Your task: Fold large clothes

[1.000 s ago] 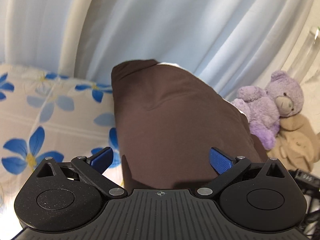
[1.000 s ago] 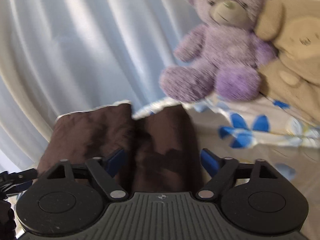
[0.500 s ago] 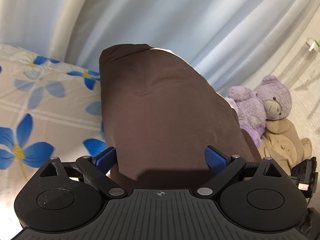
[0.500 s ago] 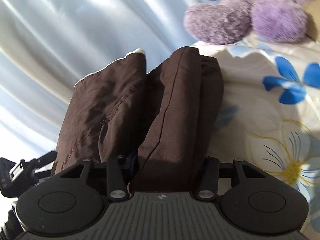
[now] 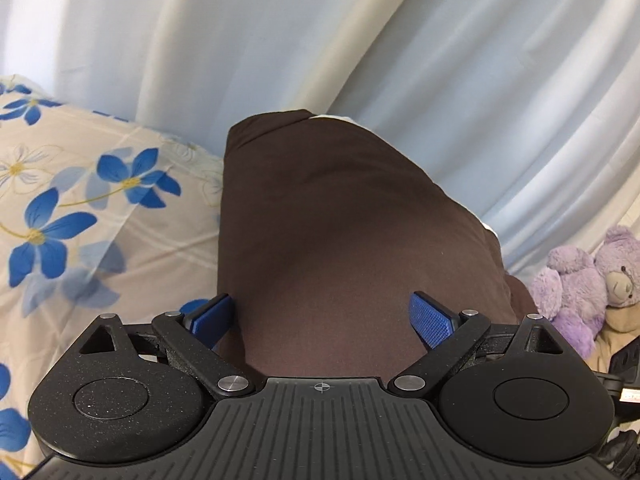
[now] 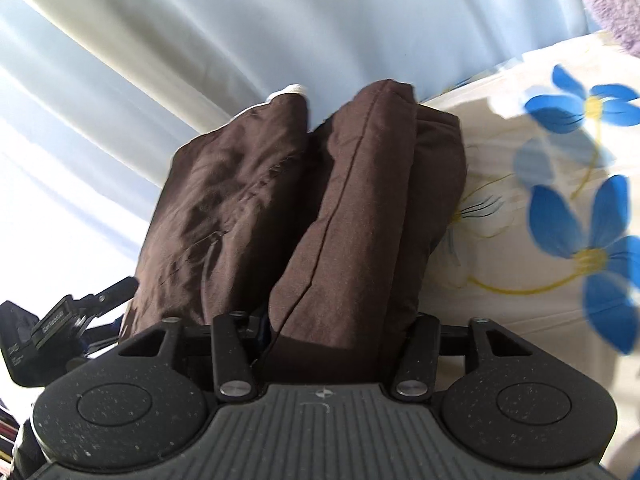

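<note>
A dark brown folded garment [image 5: 340, 240] lies on the flowered bed sheet [image 5: 80, 220]. My left gripper [image 5: 320, 316] is open, its blue pads [image 5: 430, 318] spread to either side of the brown cloth, which fills the gap between them. In the right wrist view the same garment [image 6: 360, 208] shows as thick folded layers. My right gripper [image 6: 340, 328] is shut on a bundle of these layers; its fingertips are hidden under the cloth.
Pale blue curtains [image 5: 360, 40] hang behind the bed. A purple teddy bear [image 5: 580, 280] and a beige plush toy [image 5: 616, 328] sit at the right. The other gripper's body [image 6: 48, 328] shows at the left of the right wrist view.
My right gripper has closed on the folded brown layers and moved in over them. My left gripper stays open while its view has swung left along the garment.
</note>
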Action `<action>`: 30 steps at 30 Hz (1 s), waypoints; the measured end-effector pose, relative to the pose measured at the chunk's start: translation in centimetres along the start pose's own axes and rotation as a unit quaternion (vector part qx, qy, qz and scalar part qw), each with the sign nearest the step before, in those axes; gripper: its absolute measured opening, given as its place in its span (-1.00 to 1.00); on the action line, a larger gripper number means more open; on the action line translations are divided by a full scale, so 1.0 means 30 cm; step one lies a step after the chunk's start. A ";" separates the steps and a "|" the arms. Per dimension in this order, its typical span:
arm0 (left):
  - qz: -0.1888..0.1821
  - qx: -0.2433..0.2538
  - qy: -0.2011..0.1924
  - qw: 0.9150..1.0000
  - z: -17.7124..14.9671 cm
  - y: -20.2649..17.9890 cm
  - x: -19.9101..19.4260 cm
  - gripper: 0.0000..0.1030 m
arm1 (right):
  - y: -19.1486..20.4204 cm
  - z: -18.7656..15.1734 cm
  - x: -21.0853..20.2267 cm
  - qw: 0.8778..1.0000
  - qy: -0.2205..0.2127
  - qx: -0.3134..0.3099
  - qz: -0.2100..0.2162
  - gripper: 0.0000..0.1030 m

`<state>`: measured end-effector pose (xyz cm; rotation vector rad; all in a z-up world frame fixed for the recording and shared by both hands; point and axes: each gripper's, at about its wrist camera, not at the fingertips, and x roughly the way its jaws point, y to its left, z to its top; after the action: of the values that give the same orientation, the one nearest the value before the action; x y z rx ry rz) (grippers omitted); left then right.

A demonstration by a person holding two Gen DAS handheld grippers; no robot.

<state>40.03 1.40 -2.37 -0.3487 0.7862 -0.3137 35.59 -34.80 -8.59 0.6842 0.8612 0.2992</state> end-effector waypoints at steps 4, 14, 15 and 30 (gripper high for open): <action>0.024 0.022 -0.006 0.999 -0.030 -0.018 -0.085 0.90 | 0.023 -0.021 -0.057 0.999 -0.021 -0.018 -0.046 0.24; 0.035 0.038 0.024 0.998 -0.201 -0.091 -0.166 0.95 | 0.258 -0.176 -0.277 0.981 -0.114 -0.143 -0.063 0.09; 0.036 0.033 0.030 0.998 -0.210 -0.091 -0.166 0.95 | 0.276 -0.193 -0.227 0.982 -0.092 -0.153 -0.064 0.03; 0.070 0.049 0.081 0.993 -0.349 -0.106 -0.221 0.98 | 0.225 -0.253 -0.119 0.987 -0.057 -0.126 -0.086 -0.08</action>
<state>27.49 -0.76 -3.73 -0.1754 0.9468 -0.2505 27.62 -28.27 -5.50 0.3839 0.7514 0.2064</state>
